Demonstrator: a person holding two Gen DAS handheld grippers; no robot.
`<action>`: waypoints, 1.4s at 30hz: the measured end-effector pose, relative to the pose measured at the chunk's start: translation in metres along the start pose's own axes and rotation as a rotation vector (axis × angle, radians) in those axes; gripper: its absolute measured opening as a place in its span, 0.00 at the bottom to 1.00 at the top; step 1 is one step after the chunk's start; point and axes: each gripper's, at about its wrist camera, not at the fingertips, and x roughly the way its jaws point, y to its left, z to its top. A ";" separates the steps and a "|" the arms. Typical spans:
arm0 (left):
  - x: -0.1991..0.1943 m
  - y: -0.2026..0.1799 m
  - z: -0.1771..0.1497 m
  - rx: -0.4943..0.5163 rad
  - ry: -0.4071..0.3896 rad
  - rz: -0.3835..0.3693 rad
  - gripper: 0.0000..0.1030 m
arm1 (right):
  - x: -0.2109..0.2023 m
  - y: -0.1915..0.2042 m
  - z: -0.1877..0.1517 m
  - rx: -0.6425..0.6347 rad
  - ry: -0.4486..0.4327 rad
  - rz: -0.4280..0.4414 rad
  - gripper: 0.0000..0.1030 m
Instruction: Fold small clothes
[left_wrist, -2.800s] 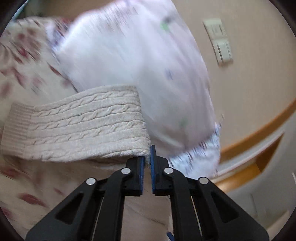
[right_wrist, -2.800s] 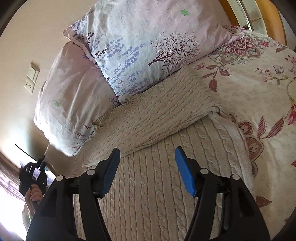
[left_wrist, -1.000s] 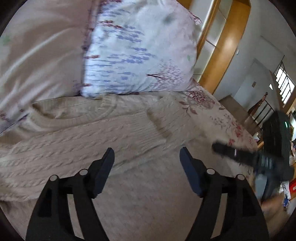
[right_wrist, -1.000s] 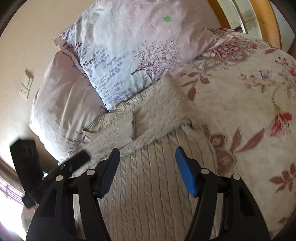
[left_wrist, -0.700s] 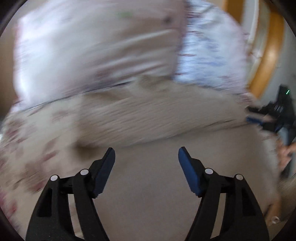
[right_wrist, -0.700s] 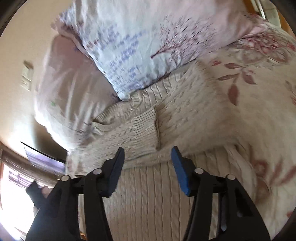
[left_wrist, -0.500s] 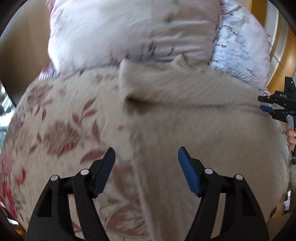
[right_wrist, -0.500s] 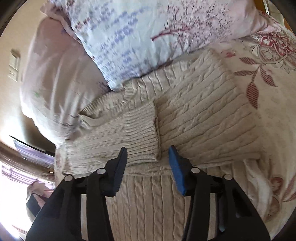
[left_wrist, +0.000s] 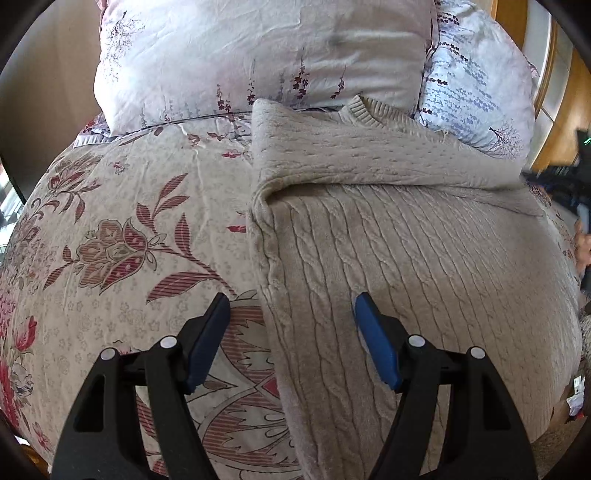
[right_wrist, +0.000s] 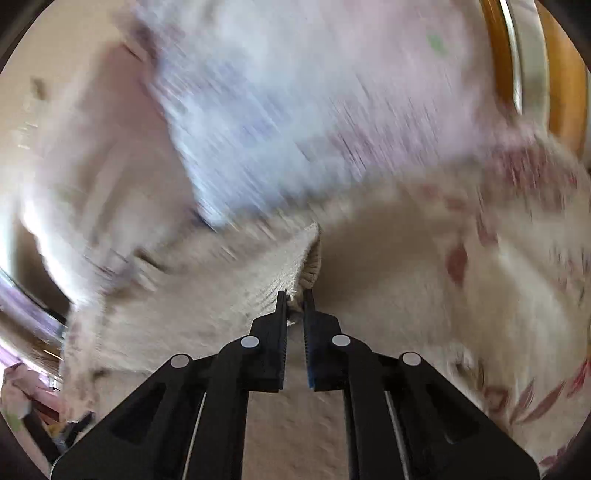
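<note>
A beige cable-knit sweater (left_wrist: 406, 251) lies on the flowered bedspread (left_wrist: 122, 236), its top against the pillows and one sleeve folded across its chest. My left gripper (left_wrist: 291, 314) is open and empty, hovering over the sweater's left side edge. In the blurred right wrist view, my right gripper (right_wrist: 294, 295) is shut on the ribbed cuff (right_wrist: 308, 266) of the folded sleeve and holds it lifted off the sweater body (right_wrist: 288, 424).
Two pale flowered pillows (left_wrist: 258, 55) (left_wrist: 476, 92) stand behind the sweater. A wooden headboard or frame (left_wrist: 561, 110) is at the far right. The right hand-held gripper (left_wrist: 569, 184) shows at the right edge of the left wrist view.
My right gripper moved in on the folded sleeve's cuff, shut on it and is moving fast. My left gripper swung left to the sweater's side edge and stays open.
</note>
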 end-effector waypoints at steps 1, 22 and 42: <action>0.000 0.000 0.000 -0.001 0.000 -0.001 0.68 | 0.011 -0.006 -0.003 0.020 0.045 -0.014 0.09; -0.030 0.020 -0.037 -0.179 -0.026 -0.332 0.57 | -0.105 -0.110 -0.077 0.122 0.000 0.200 0.54; -0.056 0.008 -0.100 -0.304 0.031 -0.590 0.33 | -0.121 -0.116 -0.161 0.145 0.167 0.445 0.37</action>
